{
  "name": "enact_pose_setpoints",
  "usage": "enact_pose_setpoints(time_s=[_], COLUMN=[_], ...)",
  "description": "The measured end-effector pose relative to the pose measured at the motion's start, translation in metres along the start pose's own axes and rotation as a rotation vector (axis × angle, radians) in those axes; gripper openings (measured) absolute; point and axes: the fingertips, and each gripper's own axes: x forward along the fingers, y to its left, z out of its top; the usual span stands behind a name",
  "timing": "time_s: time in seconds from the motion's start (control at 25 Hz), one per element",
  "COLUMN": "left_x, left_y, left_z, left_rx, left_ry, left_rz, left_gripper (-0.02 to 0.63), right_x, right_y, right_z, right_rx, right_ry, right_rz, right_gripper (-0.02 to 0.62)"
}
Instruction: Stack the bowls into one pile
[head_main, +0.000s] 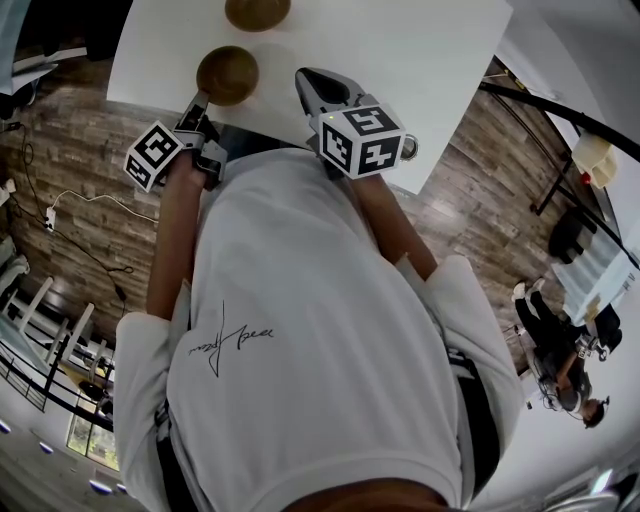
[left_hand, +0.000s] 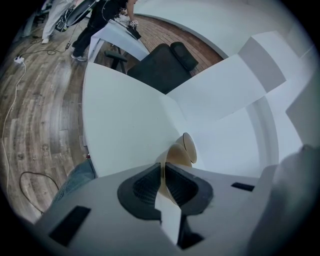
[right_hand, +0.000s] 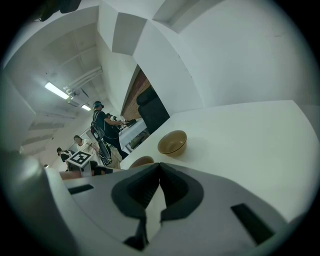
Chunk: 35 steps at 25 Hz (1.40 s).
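Bowls, two brown ones, are on the white table (head_main: 440, 60), which fills the top of the head view. They are well apart and not yet stacked. The far bowl (head_main: 258, 10) is cut by the top edge of that view. The near bowl (head_main: 227, 74) sits below and left of it, close to the table's near edge.

In the left gripper view, the left gripper (left_hand: 163, 172) has its jaws pinched on the near bowl's thin rim, one pad inside the wall and one outside. I can't tell whether the bowl is lifted off the table.

The right gripper (head_main: 312, 82) hangs over the table to the right of the near bowl. Its jaws are pressed together with nothing between them.

Both bowls look light, stiff and smooth-walled. A one-sided rim pinch will likely let a bowl swing or slip, so the hold should be deep on the wall. The bowl should be kept level and set straight down into the far one.
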Motion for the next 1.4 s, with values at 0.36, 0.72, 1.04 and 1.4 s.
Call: enact_pose_setpoints(time_s=[0.36,0.72,1.04,1.4], left_x=[-0.002,-0.002,0.001,0.009], left_y=[-0.008,-0.022,-0.036,-0.053], left_z=[0.004,0.017,0.027,0.038], left_rx=[-0.016,-0.021,-0.028,-0.018], left_ry=[-0.009,-0.014,-0.014,-0.005], left_rz=[-0.016,-0.049,-0.081,-0.109], left_gripper=[0.037,0.037,0.037,0.037], right_x=[-0.001,0.001,0.001,0.004], right_y=[-0.003,-0.001,-0.002,-0.004], right_z=[-0.001,-0.001,-0.002,-0.001], right_rx=[-0.001,0.013,0.022,0.034], right_ry=[0.001,-0.005,-0.003,-0.003], right_rz=[0.002,-0.002,-0.010,-0.016], right_gripper=[0.011,0.011,0.011,0.011])
